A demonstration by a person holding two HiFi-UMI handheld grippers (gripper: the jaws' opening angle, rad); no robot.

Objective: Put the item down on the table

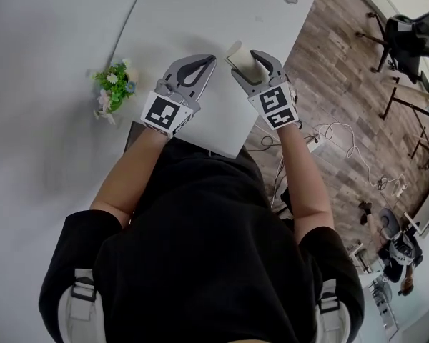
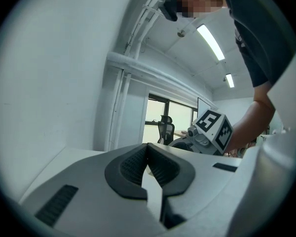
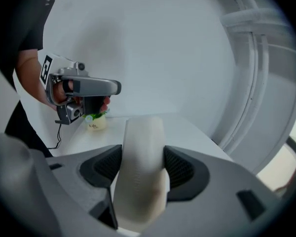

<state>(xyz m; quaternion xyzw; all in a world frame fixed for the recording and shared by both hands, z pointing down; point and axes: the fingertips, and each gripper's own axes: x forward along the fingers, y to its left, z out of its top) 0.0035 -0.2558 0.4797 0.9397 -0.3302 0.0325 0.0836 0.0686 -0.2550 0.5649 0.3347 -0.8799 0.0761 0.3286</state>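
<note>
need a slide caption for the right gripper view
Right claw shut on a cream item over the white table, left claw and flower pot beyond.

- Head view: from above the person (image 1: 200, 249), looking steeply down onto the left tool (image 1: 209, 61), the right tool (image 1: 252, 63) and the white surface (image 1: 200, 13).
- Left tool view: close behind its jaws, tilted up toward the ceiling (image 2: 187, 48), with the right tool at its right.
- Right tool view: close behind its jaws, facing across the surface. It shares the left tool and the potted plant (image 3: 96, 120) with the head view.

Plant (image 1: 113, 88) on table (image 1: 200, 20), L tool (image 1: 211, 58) prob. just R, R tool (image 1: 247, 61) beyond
</note>
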